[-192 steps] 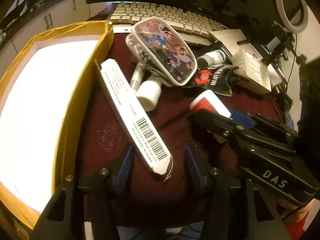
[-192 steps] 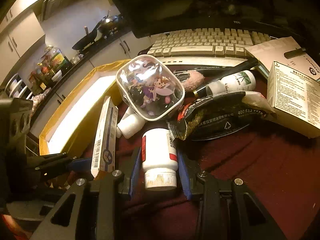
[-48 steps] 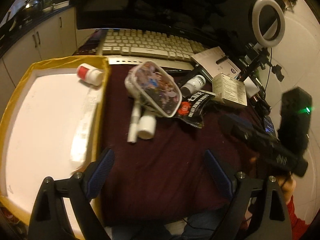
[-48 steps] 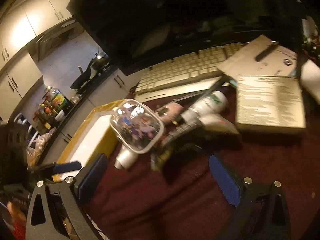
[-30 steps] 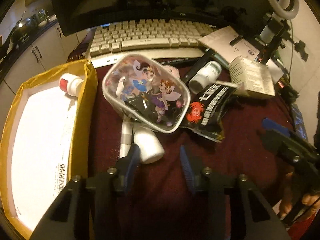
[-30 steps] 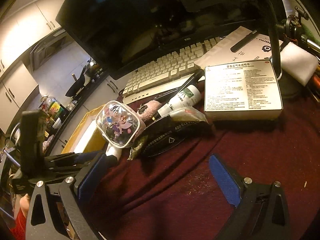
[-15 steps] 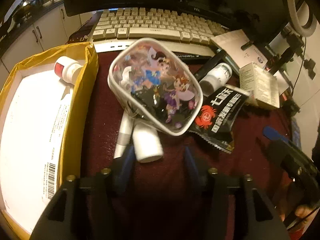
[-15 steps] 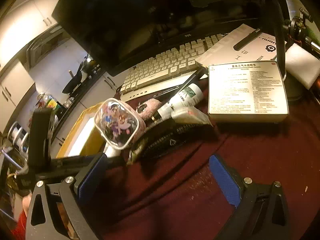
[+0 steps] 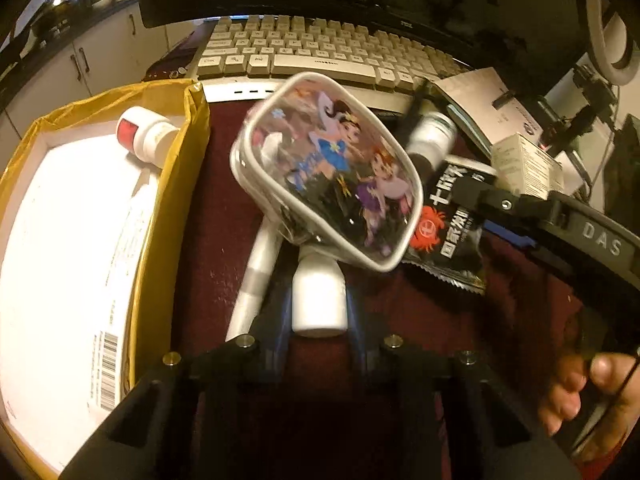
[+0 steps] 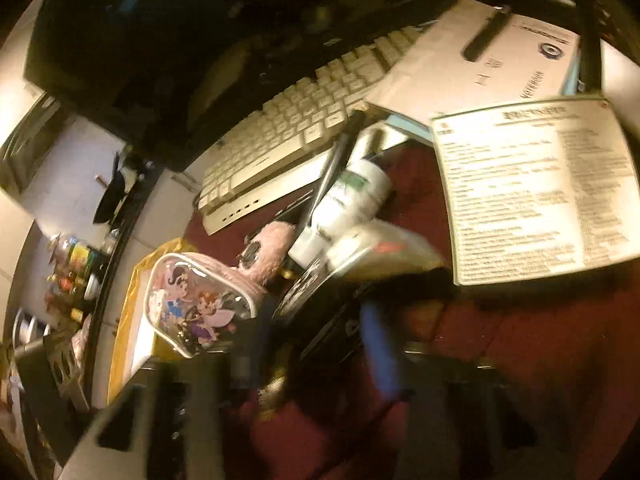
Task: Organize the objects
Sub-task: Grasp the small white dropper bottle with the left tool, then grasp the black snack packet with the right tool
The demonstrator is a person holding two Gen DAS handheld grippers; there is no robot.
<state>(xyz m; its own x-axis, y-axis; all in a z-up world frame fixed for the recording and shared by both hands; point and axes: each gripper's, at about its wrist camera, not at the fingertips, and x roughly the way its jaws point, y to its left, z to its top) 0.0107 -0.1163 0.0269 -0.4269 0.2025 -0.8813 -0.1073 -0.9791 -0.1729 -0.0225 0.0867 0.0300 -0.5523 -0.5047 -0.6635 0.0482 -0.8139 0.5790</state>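
Observation:
My left gripper [image 9: 318, 312] points down at the dark red cloth, its jaws closing, with the pads against both sides of a white bottle [image 9: 318, 292] lying between them. A clear cartoon pouch [image 9: 332, 172] rests across the bottle's far end. From the right, my right gripper [image 10: 316, 344] reaches onto a black snack packet [image 9: 452, 232]. Its jaws are closing on the packet [image 10: 316, 300], though that view is blurred. A yellow-walled box [image 9: 176, 184] at the left holds a red-capped bottle [image 9: 144, 136] and a long white carton [image 9: 112, 320].
A white tube [image 9: 256, 276] lies left of the held bottle. A green-labelled bottle [image 10: 352, 196], a pink fluffy item [image 10: 272, 248] and a printed carton [image 10: 532, 188] sit behind the packet. A keyboard [image 9: 312, 48] and monitor stand at the back. A hand [image 9: 580, 392] shows lower right.
The left jaws have narrowed from either side of the white bottle onto it. The right gripper has swung in over the black packet, and its jaws have gone from wide open to narrow.

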